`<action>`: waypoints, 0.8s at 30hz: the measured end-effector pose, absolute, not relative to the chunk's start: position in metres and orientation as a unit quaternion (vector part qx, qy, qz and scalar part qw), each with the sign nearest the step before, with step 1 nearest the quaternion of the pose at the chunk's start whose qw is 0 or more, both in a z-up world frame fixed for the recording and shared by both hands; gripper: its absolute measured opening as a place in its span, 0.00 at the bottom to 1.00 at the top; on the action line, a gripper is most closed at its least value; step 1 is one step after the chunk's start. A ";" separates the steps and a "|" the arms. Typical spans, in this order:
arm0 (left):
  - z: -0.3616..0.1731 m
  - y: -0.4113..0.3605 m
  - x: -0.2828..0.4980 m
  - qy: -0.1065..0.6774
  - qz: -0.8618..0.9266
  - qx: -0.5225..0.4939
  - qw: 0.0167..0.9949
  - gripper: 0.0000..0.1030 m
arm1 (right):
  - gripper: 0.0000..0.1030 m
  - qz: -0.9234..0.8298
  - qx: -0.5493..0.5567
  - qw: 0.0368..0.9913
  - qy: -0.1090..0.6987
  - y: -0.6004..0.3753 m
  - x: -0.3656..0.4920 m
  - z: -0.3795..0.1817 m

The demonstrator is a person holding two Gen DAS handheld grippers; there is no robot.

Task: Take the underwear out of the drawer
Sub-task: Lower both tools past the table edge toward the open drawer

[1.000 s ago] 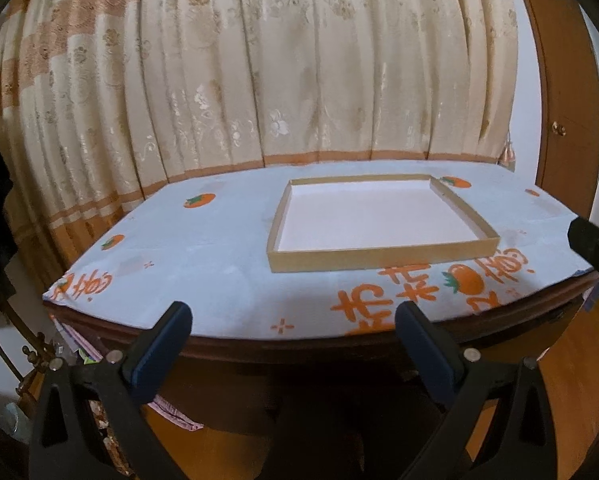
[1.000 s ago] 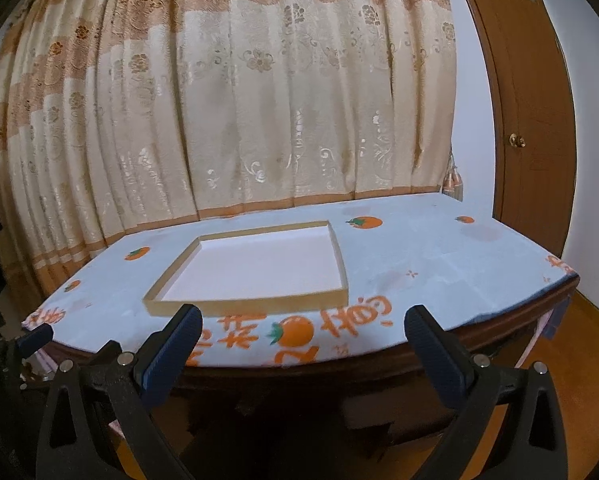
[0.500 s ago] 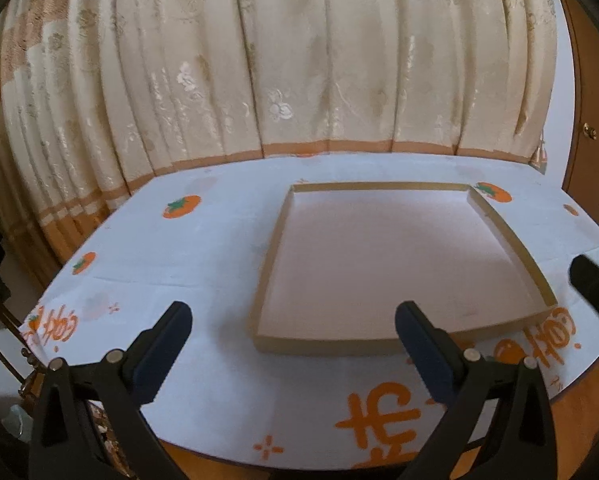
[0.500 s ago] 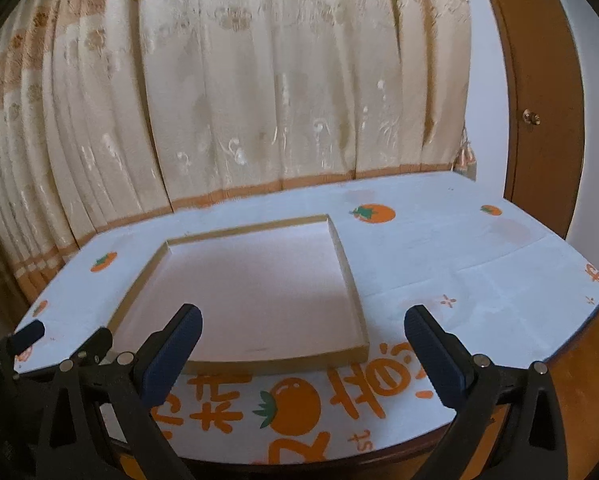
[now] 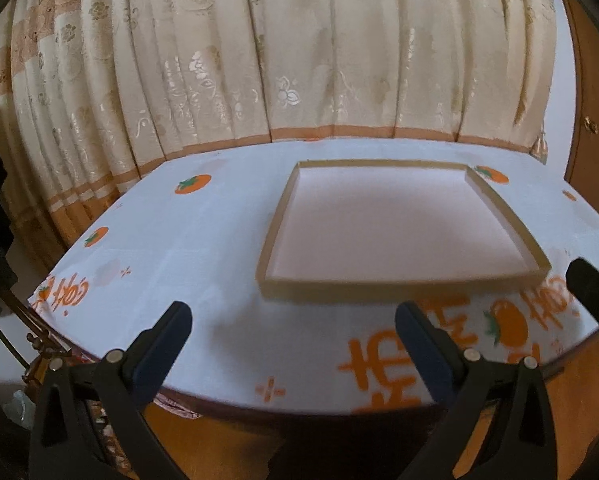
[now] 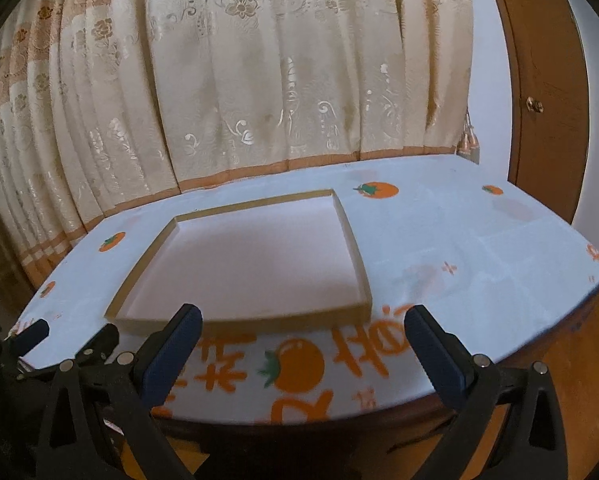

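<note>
Now both the left gripper (image 5: 293, 338) and right gripper (image 6: 301, 340) hover spread wide, grasping nothing, before the shallow square cardboard tray (image 5: 399, 278) on the orange-printed white tablecloth (image 5: 203, 248).

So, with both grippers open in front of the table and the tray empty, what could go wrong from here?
1. No drawer or underwear shows in either view, so the grippers may be aimed at the wrong place.
2. The left gripper and right gripper hang close together near the table edge; they might bump each other.
3. The shallow tray rests loose on the smooth tablecloth; a careless nudge may slide it.
</note>
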State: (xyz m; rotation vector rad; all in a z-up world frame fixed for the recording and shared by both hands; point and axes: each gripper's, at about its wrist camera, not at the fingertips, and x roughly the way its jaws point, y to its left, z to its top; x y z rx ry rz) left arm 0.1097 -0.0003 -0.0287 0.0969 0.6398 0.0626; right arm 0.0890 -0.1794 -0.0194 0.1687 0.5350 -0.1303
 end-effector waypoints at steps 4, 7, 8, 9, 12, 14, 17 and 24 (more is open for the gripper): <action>-0.042 0.002 0.091 0.319 0.025 0.048 0.946 1.00 | 1.00 -0.071 0.078 0.959 0.262 -0.178 0.064 -0.031; -0.049 0.004 0.080 0.317 0.019 0.050 0.947 1.00 | 1.00 -0.077 0.076 0.959 0.262 -0.178 0.047 -0.041; -0.051 0.004 0.077 0.315 0.019 0.052 0.948 1.00 | 1.00 -0.077 0.076 0.959 0.262 -0.179 0.041 -0.044; -0.053 0.005 0.073 0.312 0.017 0.052 0.949 1.00 | 1.00 -0.078 0.075 0.959 0.262 -0.179 0.038 -0.046; -0.058 0.007 0.066 0.310 0.015 0.050 0.949 1.00 | 0.99 -0.077 0.081 0.959 0.260 -0.180 0.025 -0.054; -0.062 0.009 0.065 0.318 0.014 0.046 0.947 1.00 | 1.00 -0.077 0.084 0.957 0.265 -0.180 0.023 -0.058; -0.064 0.009 0.061 0.321 0.012 0.042 0.946 1.00 | 0.99 -0.073 0.089 0.955 0.273 -0.179 0.023 -0.061; -0.065 0.008 0.060 0.319 0.016 0.044 0.947 1.00 | 1.00 -0.072 0.083 0.958 0.265 -0.175 0.022 -0.059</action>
